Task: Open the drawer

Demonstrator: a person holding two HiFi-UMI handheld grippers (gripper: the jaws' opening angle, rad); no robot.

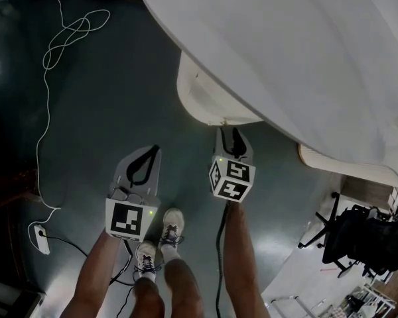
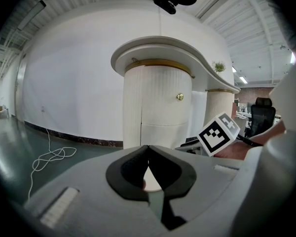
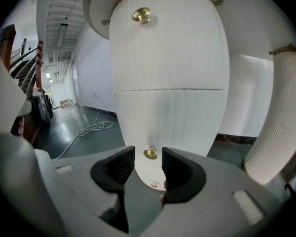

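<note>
A white ribbed, rounded cabinet (image 3: 170, 68) stands under a curved white countertop (image 1: 298, 58). A seam splits its front into an upper and a lower part. The upper part carries a brass knob (image 3: 141, 15), the lower part a second brass knob (image 3: 150, 153). My right gripper (image 3: 148, 159) is open, its black fingertips (image 3: 122, 164) to either side of the lower knob and just short of it, with no pad pressing on it. In the head view the right gripper (image 1: 229, 135) points at the cabinet's base (image 1: 209, 101). My left gripper (image 2: 148, 148) is shut and empty, held back on the left (image 1: 152, 152).
A white cable (image 1: 60, 38) loops over the dark green floor to a power strip (image 1: 41, 238). The person's feet (image 1: 160, 242) stand right below the grippers. A second ribbed column (image 3: 281, 127) stands right of the cabinet. A black office chair (image 1: 365, 237) is at the far right.
</note>
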